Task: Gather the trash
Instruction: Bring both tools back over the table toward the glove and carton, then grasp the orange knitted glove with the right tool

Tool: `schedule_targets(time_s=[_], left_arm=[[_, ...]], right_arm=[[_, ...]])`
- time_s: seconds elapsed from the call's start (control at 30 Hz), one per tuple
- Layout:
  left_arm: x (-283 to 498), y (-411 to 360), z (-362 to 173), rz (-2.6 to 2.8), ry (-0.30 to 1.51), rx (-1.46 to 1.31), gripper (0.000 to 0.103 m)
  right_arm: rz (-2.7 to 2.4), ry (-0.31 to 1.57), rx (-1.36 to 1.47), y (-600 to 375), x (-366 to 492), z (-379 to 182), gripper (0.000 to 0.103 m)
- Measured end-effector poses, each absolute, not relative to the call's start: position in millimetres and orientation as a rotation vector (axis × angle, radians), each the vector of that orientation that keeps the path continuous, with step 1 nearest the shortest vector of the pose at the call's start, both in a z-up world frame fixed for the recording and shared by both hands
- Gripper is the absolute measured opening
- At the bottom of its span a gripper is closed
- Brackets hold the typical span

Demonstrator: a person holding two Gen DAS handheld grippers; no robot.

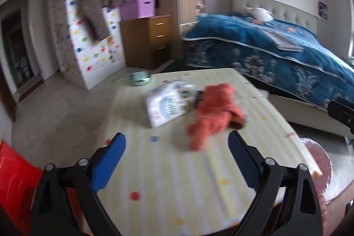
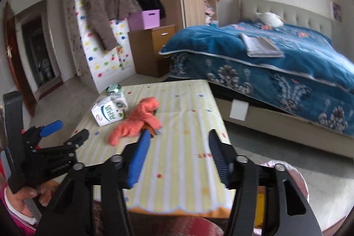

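Note:
A white milk carton [image 1: 170, 103] lies on its side on the yellow striped table [image 1: 172, 174]; it also shows in the right wrist view [image 2: 109, 111]. An orange cloth [image 1: 213, 113] lies right of it, over a dark object; the right wrist view shows the cloth too [image 2: 137, 119]. A green round tin [image 1: 140, 78] sits at the table's far left edge, partly hidden behind the carton in the right wrist view [image 2: 114, 89]. My left gripper [image 1: 177, 145] is open and empty, short of the cloth. My right gripper [image 2: 179, 136] is open and empty over the table's near part.
A bed with a blue cover [image 2: 276, 59] stands to the right of the table. A wooden drawer unit [image 2: 152, 48] with a purple bin [image 2: 145, 19] is behind. A red object [image 1: 13, 180] sits at the left. The left gripper shows in the right wrist view [image 2: 64, 127].

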State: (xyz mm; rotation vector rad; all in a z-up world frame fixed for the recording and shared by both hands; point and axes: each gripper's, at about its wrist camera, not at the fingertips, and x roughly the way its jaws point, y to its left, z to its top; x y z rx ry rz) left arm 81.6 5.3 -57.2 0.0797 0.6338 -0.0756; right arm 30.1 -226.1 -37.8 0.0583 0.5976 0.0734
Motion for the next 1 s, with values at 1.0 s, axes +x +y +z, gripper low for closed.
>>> schedule_targets(time_s=[1.0], left_arm=[[167.5, 97.4, -97.5, 0.152, 0.749, 0.015, 0.094]], right_arm=[[0.217, 0.833, -0.098, -97.9, 171.5, -128.2, 0.058]])
